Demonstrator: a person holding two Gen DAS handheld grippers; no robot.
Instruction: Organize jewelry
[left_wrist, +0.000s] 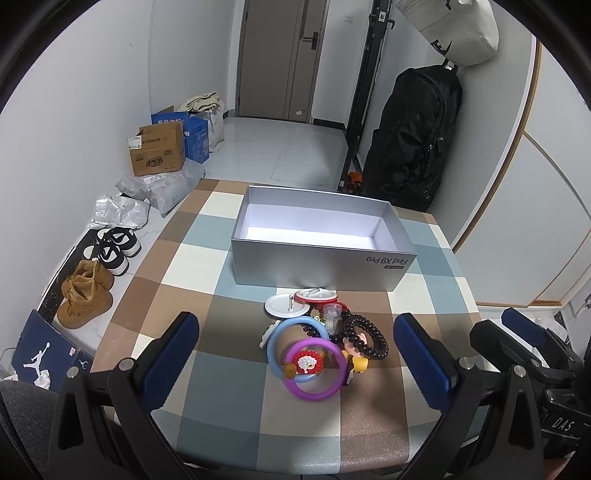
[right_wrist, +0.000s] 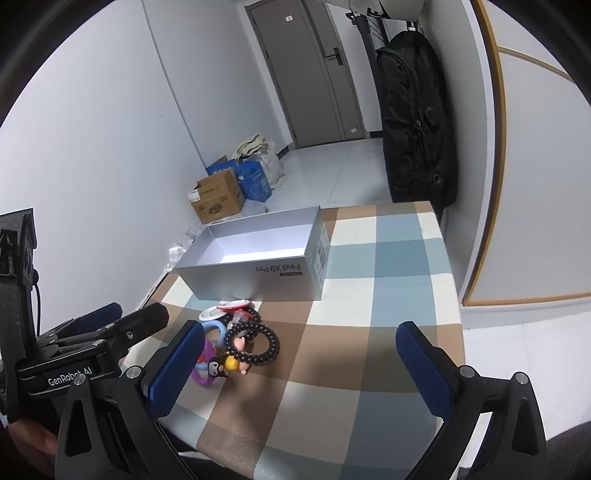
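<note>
Both grippers, left gripper (left_wrist: 295, 354) and right gripper (right_wrist: 301, 363), wide apart, hovering above jewelry pile (left_wrist: 321, 343).

Left claw (left_wrist: 295, 354) and right claw (right_wrist: 301, 362) both gape wide.

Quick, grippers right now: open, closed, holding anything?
Left gripper: jaws wide open, holding nothing, above the jewelry pile.
Right gripper: jaws wide open, holding nothing.

white walls (left_wrist: 92, 92) and pale floor tiles (left_wrist: 295, 147) run to a grey door (left_wrist: 284, 55). a black bag (left_wrist: 417, 140), possibly a backpack, hangs beside it.
</note>
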